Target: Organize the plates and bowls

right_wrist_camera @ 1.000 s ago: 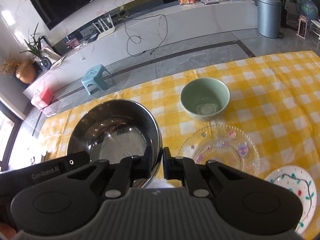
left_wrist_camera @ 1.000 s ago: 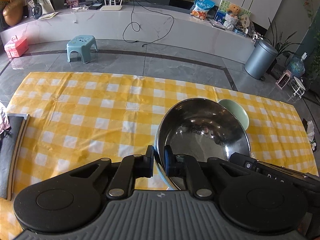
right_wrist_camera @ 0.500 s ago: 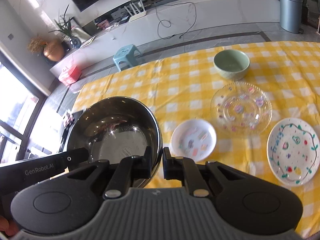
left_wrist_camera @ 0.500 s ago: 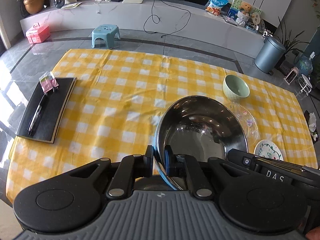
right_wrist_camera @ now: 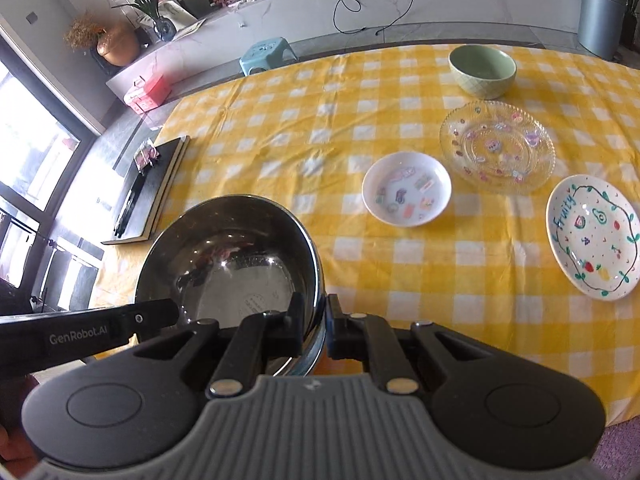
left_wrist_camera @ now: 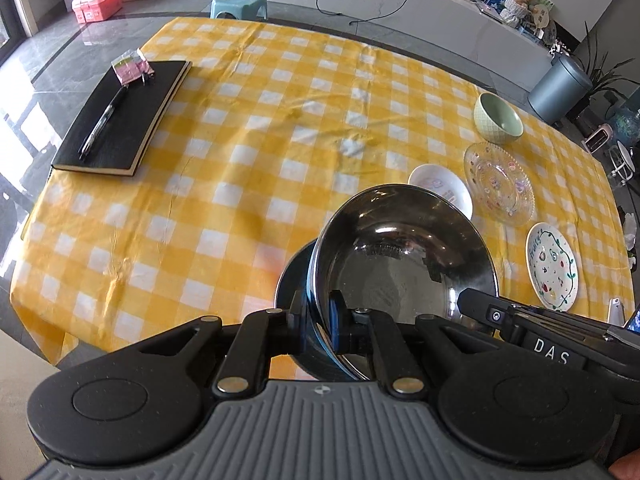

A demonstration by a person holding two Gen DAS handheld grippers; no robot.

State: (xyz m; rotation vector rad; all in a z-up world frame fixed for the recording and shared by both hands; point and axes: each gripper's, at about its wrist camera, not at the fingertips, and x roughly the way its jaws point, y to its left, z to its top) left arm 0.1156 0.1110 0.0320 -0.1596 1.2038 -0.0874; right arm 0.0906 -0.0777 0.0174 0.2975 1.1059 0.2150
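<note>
Above the yellow checked tablecloth [right_wrist_camera: 280,152], you hold the steel bowl [right_wrist_camera: 236,256] aloft: your left gripper [left_wrist_camera: 318,320] and right gripper [right_wrist_camera: 314,326] each pinch its rim on opposite sides.

The left gripper [left_wrist_camera: 318,322] is clamping the near rim of a steel bowl [left_wrist_camera: 404,268], which is tilting above the yellow checked cloth [left_wrist_camera: 240,140]. Beyond it to the right are lying a small white dish [left_wrist_camera: 440,190], a glass plate [left_wrist_camera: 499,184], a painted plate [left_wrist_camera: 554,266] and a green bowl [left_wrist_camera: 498,118]. Far off to the left a black notebook [left_wrist_camera: 124,116] is carrying a pen [left_wrist_camera: 104,122].
</note>
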